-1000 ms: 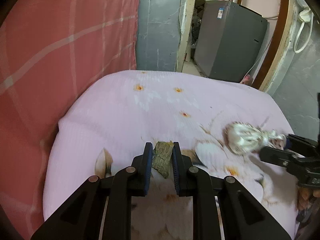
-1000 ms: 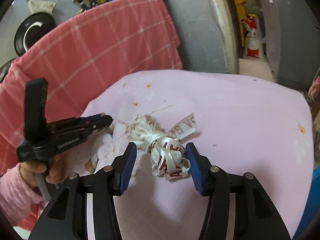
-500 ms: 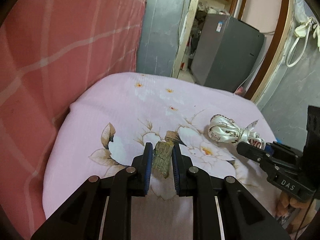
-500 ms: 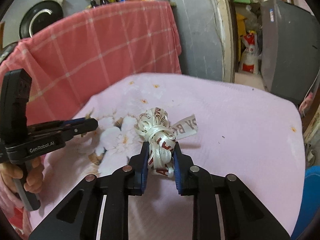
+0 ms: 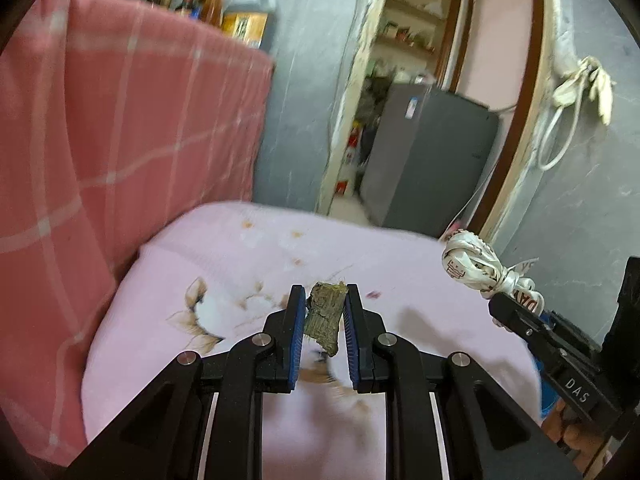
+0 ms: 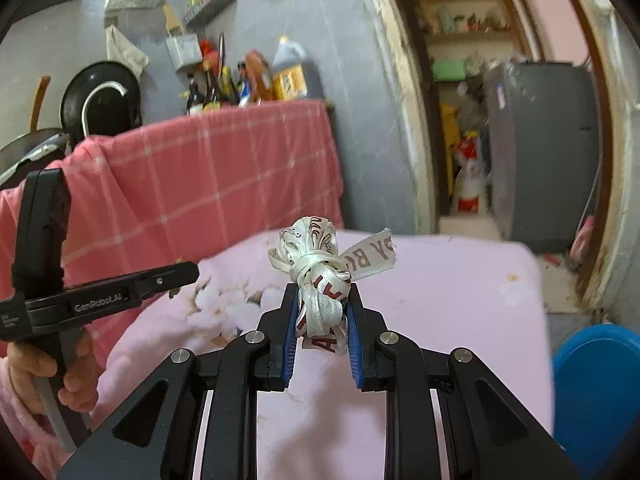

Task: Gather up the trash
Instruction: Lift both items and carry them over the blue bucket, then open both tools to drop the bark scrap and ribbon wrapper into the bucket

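My left gripper (image 5: 320,300) is shut on a small brown-green scrap (image 5: 324,318), held above the pink flowered cushion (image 5: 240,264). In the right wrist view my right gripper (image 6: 322,300) is shut on a knotted bundle of white ribbon with red print (image 6: 320,276), lifted clear of the cushion (image 6: 440,288). The same ribbon bundle (image 5: 480,264) shows at the right of the left wrist view, at the tip of the right gripper (image 5: 500,304). The left gripper (image 6: 188,272) appears at the left of the right wrist view, held by a hand (image 6: 76,376).
A red checked cloth (image 5: 120,140) drapes over the surface behind the cushion, with bottles (image 6: 248,80) on top. A grey appliance (image 5: 428,160) stands in the doorway beyond. A blue container (image 6: 596,384) sits low at the right.
The right gripper closed on the ribbon bundle and lifted it off the cushion. Both grippers rose and tilted up, so more of the wall and doorway shows.
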